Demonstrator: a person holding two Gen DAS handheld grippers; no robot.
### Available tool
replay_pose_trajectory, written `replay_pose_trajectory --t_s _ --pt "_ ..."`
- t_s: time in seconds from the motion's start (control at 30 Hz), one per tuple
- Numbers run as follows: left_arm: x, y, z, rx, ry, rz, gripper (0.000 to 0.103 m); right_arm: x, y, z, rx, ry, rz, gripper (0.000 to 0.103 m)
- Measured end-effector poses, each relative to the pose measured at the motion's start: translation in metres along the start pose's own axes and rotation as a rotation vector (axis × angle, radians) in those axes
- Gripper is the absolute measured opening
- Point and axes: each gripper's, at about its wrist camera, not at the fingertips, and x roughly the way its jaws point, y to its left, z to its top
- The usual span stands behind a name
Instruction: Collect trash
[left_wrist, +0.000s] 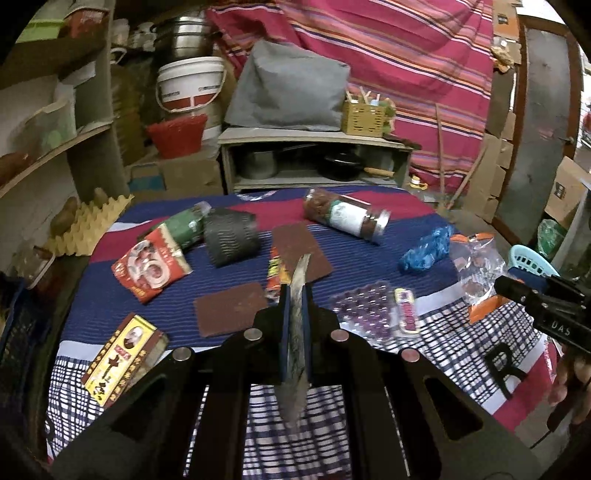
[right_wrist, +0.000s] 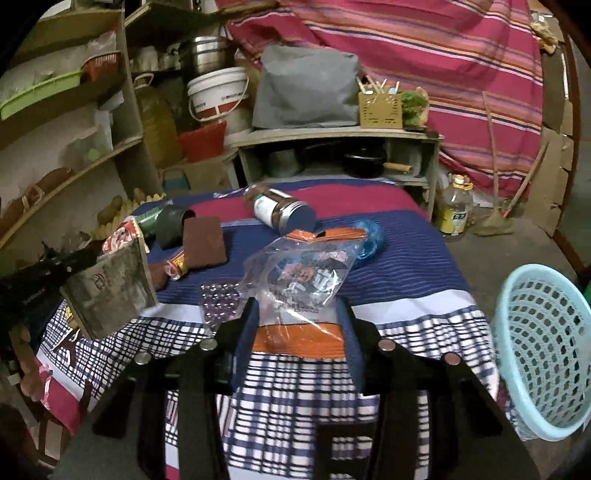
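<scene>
The surface's cloth (right_wrist: 406, 258) has navy and magenta bands, then a blue-and-white check. The basket (right_wrist: 543, 354) is pale blue; the clear bag (right_wrist: 295, 280) has orange edges; two scouring pads (left_wrist: 231, 308) are brown; the crumpled bag (left_wrist: 424, 251) is blue.

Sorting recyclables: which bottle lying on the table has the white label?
The far-right bottle with brown contents and a white label; the other bottle, far left, has a green label.
</scene>
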Motion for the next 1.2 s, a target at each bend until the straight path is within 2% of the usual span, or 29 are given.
replay_pose_trajectory --t_s 0.33,0.47,0.53,0.6,0.67,0.7,0.8,0.9,1.03,1.07,1.1,1.13,1.2 --pt "-0.009 -0.038 0.01 0.053 -0.025 -0.025 0.001 -0.024 -0.035 -0.006 0.058 -0.047 -0.037 0.043" --pt "0.0 -0.038 0.005 0.052 0.018 -0.018 0.002 -0.029 -0.044 -0.009 0.068 -0.052 -0.045 0.043" --pt "0.006 -0.037 -0.002 0.049 0.039 0.002 0.015 -0.029 -0.047 -0.012 0.068 -0.053 -0.05 0.043" --pt "0.013 -0.036 -0.011 0.028 0.063 0.014 0.061 -0.028 -0.049 -0.014 0.07 -0.049 -0.051 0.043" --pt "0.021 -0.036 -0.02 0.001 0.073 0.02 0.074 -0.026 -0.051 -0.018 0.072 -0.042 -0.053 0.043" --pt "0.027 -0.037 -0.025 -0.01 0.094 0.02 0.076 -0.025 -0.052 -0.019 0.073 -0.041 -0.053 0.043" --pt "0.045 -0.045 -0.036 -0.032 0.152 0.027 0.079 -0.022 -0.056 -0.024 0.077 -0.031 -0.056 0.043" --pt "0.059 -0.06 -0.046 -0.02 0.176 0.072 0.083 -0.021 -0.06 -0.027 0.083 -0.024 -0.056 0.043" --pt "0.072 -0.079 -0.056 0.026 0.19 0.105 0.083 -0.02 -0.064 -0.03 0.082 -0.018 -0.062 0.043" --pt "0.077 -0.082 -0.059 0.038 0.204 0.121 0.076 -0.021 -0.066 -0.031 0.083 -0.018 -0.063 0.043" --pt "0.083 -0.083 -0.062 0.039 0.229 0.117 0.063 -0.021 -0.067 -0.032 0.085 -0.018 -0.063 0.043" --pt "0.087 -0.081 -0.065 0.027 0.254 0.103 0.059 -0.022 -0.069 -0.033 0.087 -0.019 -0.064 0.043" --pt "0.087 -0.075 -0.066 -0.007 0.251 0.078 0.058 -0.023 -0.072 -0.035 0.092 -0.02 -0.066 0.043"
